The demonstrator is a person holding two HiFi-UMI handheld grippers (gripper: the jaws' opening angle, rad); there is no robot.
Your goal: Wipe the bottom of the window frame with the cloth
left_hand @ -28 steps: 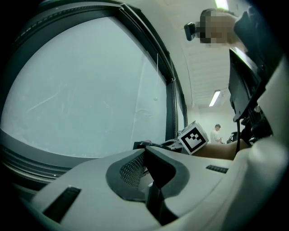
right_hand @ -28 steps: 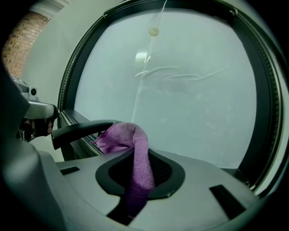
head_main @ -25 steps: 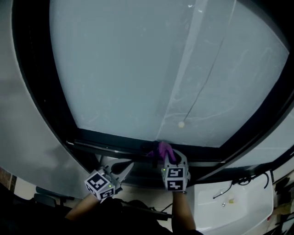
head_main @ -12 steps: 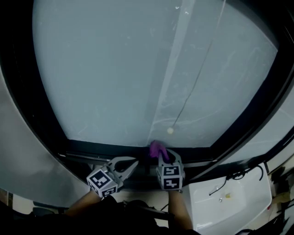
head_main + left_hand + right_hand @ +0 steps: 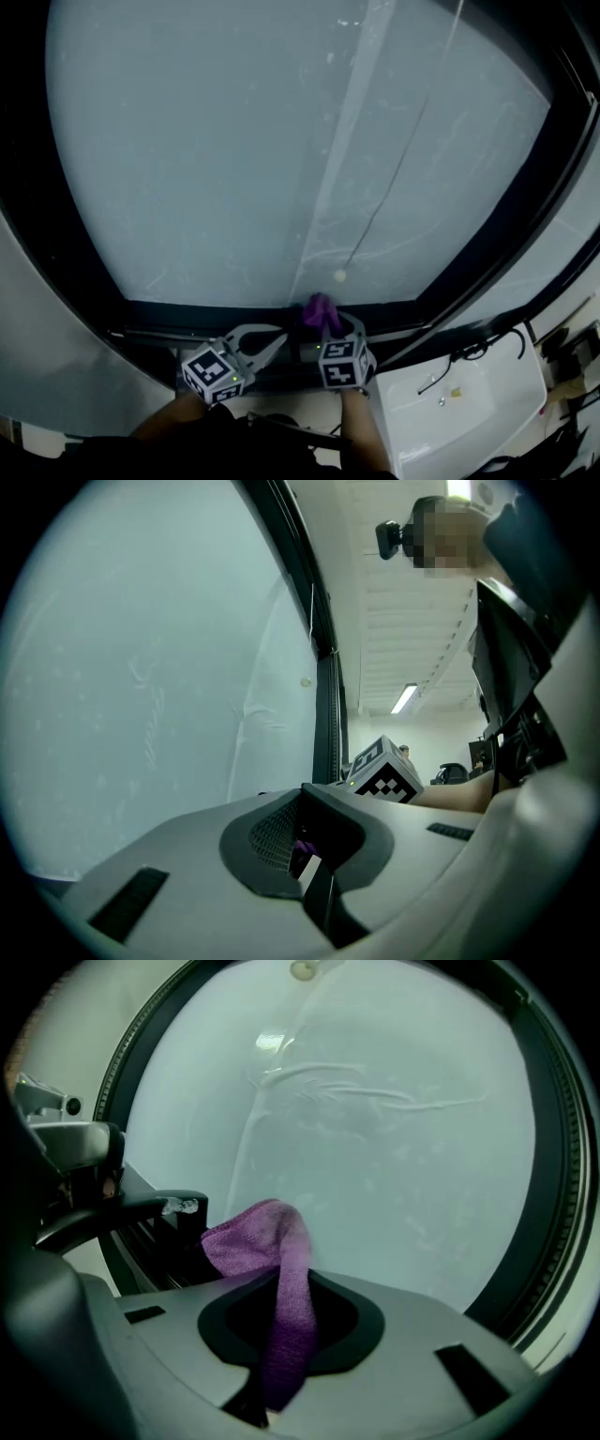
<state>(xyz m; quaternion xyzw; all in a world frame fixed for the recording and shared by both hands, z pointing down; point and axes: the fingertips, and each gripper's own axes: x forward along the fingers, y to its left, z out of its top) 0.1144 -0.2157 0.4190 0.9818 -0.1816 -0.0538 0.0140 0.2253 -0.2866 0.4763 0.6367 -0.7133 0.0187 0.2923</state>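
A purple cloth [image 5: 319,309] [image 5: 272,1241] sticks up from my right gripper [image 5: 326,326] [image 5: 281,1335], which is shut on it. The cloth's free end rests against the glass just above the black bottom rail of the window frame [image 5: 187,314] [image 5: 150,1232]. My left gripper [image 5: 267,336] [image 5: 305,855] is a short way to the left, level with the rail, its jaws together with nothing between them. A sliver of the purple cloth [image 5: 302,847] shows past its jaws, and the right gripper's marker cube [image 5: 384,775] lies beyond.
A blind cord ending in a small bead [image 5: 339,276] [image 5: 302,969] hangs just above the cloth. A white basin-like unit [image 5: 469,412] with cables sits at the lower right. A grey wall [image 5: 56,356] runs along the left of the frame.
The head view has tilted, showing more glass. Both grippers stay at the bottom rail, now a bit closer together. The right one keeps its hold on the cloth.
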